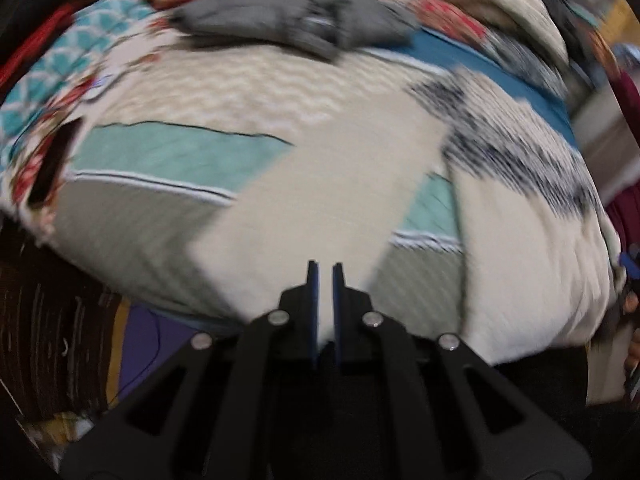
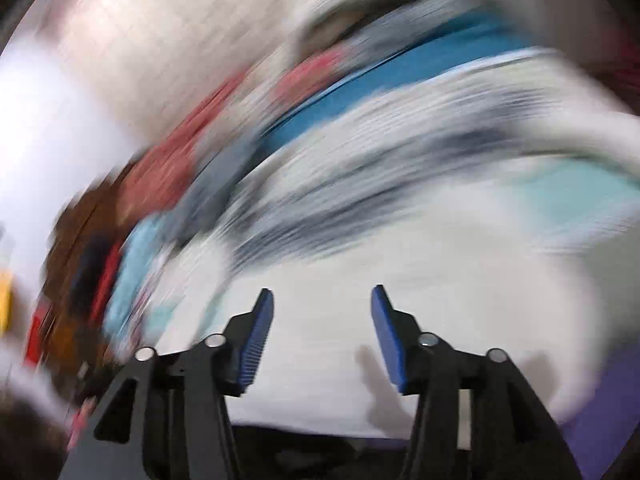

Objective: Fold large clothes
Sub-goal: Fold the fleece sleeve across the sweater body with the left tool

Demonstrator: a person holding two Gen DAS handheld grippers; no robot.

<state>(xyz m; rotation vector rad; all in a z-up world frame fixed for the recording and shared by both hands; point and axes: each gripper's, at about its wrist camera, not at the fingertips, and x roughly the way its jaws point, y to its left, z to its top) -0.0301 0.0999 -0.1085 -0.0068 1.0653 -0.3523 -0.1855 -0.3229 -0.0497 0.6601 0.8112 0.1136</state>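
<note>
While both views are smeared by motion, the left wrist picture is the clearer of the 2 and shows the left gripper (image 1: 326,268) with its blue-padded fingers nearly together, only a thin slit between them, and a cream flap of cloth behind that slit; whether the pads pinch that cloth I cannot tell. That flap belongs to a large cream garment (image 1: 320,184) with mint-green bands, thin dark and white stripes and a blotchy navy pattern on its right part, spread across a bed-like surface and filling the middle of the view. Beyond it, toward the top, lies a folded grey garment (image 1: 280,20) on a patterned bedcover (image 1: 60,64) of teal scales and red flowers, with a strip of plain blue fabric (image 1: 500,68) just beside the cream piece. No basket, box or other container shows in either picture; the clothes lie loose on the covers. At the lower left a dark brown surface (image 1: 48,340) and a purple patch (image 1: 148,340) show past the garment's edge. From the right wrist, the right gripper (image 2: 322,296) stands wide apart, its blue ribbed pads (image 2: 256,340) clear of everything, hanging over what appears to be the same cream cloth (image 2: 360,300).
</note>
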